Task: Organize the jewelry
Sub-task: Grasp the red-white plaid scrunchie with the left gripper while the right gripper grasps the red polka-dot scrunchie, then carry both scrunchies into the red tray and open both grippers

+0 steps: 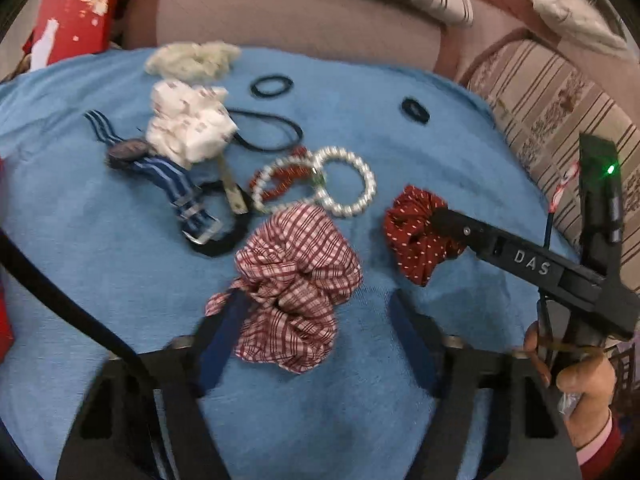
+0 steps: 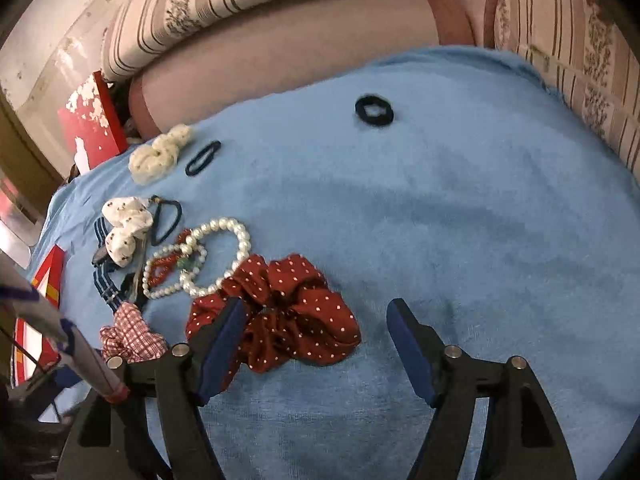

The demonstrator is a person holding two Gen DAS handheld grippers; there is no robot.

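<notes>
Soft, light and crushable between the parted jaws of the left gripper [image 1: 316, 312]: checked scrunchie [image 1: 294, 286], best pinched across its bunched folds; beside the right gripper [image 2: 316, 320], also unclenched, dotted red scrunchie [image 2: 288, 312] against its left finger.

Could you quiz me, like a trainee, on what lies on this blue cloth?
1. True or false: the red dotted scrunchie lies beside the large pearl bracelet.
2. Which scrunchie sits between the left gripper fingers? A) checked scrunchie B) cream scrunchie C) white patterned scrunchie
3. Fill in: the striped strap belongs to a ____.

Key: 1 true; 2 A; 3 watch. The right gripper has one finger over the red dotted scrunchie, jaws apart.
</notes>
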